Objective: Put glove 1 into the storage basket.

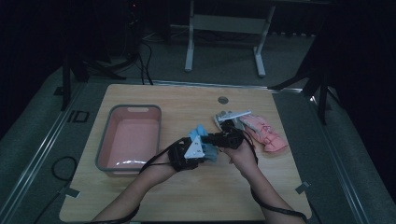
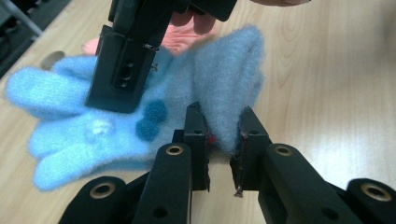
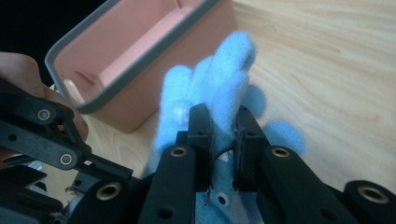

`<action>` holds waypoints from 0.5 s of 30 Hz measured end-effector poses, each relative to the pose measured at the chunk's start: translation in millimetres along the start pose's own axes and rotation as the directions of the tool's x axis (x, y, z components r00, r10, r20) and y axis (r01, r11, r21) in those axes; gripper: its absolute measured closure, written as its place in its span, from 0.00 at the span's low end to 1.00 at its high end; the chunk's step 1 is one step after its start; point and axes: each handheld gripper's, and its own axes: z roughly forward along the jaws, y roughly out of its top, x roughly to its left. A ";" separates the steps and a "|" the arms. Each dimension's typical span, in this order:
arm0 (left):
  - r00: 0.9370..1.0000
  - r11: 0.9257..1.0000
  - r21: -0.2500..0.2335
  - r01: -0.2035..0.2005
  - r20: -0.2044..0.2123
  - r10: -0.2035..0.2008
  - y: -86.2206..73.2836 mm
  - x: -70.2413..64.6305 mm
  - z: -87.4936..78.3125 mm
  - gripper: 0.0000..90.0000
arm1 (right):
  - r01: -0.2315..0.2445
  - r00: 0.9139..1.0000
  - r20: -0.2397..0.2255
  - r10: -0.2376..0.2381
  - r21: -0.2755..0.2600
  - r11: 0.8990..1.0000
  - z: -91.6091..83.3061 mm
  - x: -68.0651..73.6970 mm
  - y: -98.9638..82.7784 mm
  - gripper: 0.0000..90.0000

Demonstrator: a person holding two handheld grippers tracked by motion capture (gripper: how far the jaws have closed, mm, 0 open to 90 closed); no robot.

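A fluffy light blue glove with dark blue dots hangs above the middle of the wooden table, held from two sides. My left gripper is shut on a raised fold of the blue glove; in the left gripper view its jaws pinch that fold from both sides. My right gripper is shut on the finger end of the blue glove, with its jaws pressed on the fabric. The right gripper also shows over the glove in the left gripper view.
A pink bin with a grey rim stands left of the hands, with nothing showing inside; its wall is close behind the glove. A pink glove lies on the table to the right, with a pale grey piece beside it.
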 end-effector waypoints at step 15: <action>0.998 1.000 0.017 0.015 -0.064 -0.014 -10.8 18.1 -35.5 0.88 | 0.038 0.999 -0.034 -0.038 -0.002 0.999 19.5 23.5 38.6 0.89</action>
